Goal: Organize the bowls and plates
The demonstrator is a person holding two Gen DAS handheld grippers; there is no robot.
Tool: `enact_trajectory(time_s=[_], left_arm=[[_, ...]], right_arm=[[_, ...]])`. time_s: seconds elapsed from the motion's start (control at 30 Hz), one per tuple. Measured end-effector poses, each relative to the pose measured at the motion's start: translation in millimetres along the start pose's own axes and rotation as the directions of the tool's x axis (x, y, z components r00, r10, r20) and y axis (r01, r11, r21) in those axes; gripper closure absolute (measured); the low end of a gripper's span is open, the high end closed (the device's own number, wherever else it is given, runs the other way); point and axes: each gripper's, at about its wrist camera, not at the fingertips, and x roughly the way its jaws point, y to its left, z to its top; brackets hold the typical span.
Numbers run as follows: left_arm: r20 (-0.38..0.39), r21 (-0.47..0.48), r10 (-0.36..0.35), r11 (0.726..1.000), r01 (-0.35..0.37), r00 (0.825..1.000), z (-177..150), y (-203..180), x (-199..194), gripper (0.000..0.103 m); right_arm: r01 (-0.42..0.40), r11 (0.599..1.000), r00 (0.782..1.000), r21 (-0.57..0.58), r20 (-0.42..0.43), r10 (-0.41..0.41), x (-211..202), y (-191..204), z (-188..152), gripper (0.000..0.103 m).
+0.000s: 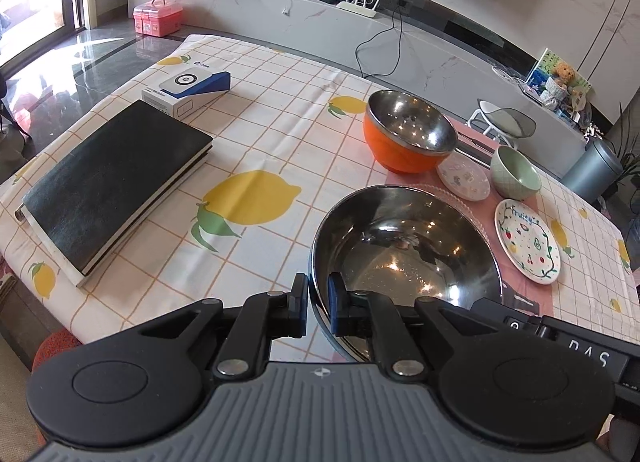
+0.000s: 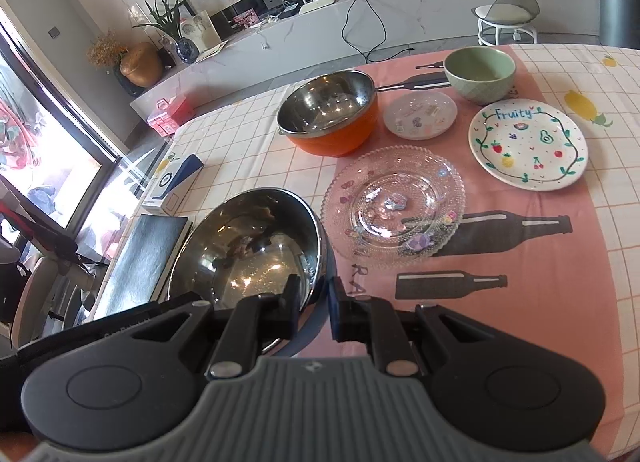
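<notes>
1. Plates and bowls are mostly unsorted, judging by the left wrist view: you hold the big steel bowl point(image 1: 404, 254) with your left gripper point(image 1: 318, 302), jaws pinching its near rim, one finger outside and one inside. Beyond it the orange bowl point(image 1: 408, 134), the small patterned plate point(image 1: 464, 178), the green bowl point(image 1: 516, 172) and the fruit plate point(image 1: 528, 248) each sit singly on the tabletop point(image 1: 260, 134).
2. In the right wrist view your right gripper point(image 2: 314, 298) also pinches the steel bowl's rim, jaws closed across it. The glass plate point(image 2: 396, 202) lies just beside that bowl, apart from the other dishes.
3. Nothing appears stacked or nested yet, so you probably have nearly all the grouping left.
</notes>
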Motion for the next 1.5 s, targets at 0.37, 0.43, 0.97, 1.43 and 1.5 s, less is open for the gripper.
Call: enact_trajectory(time_s=[0.37, 0.43, 0.97, 1.43, 1.5], left_arm=[[-0.071, 0.037, -0.051, 0.998, 0.054, 0.996, -29, -22, 2, 0.09], [-0.085, 0.037, -0.057, 0.998, 0.06, 0.995, -33, -24, 4, 0.089], [-0.131, 0.019, -0.059, 0.998, 0.062, 0.99, -41, -15, 16, 0.089], [-0.1, 0.036, -0.063, 0.997, 0.067, 0.993, -33, -14, 12, 0.054], [-0.085, 0.042, -0.062, 0.997, 0.066, 0.994, -29, -12, 9, 0.054]], right_arm=[[0.041, 0.997, 0.999, 0.062, -0.014, -0.04, -22, -37, -21, 0.091], [0.048, 0.996, 0.999, 0.074, -0.02, -0.046, -23, -42, -24, 0.091], [0.073, 0.993, 0.994, 0.096, -0.094, -0.064, -7, -50, -32, 0.091], [0.109, 0.992, 0.991, 0.058, -0.086, -0.104, -7, -41, -29, 0.069], [0.12, 0.992, 0.99, 0.043, -0.076, -0.116, -10, -39, -27, 0.067]])
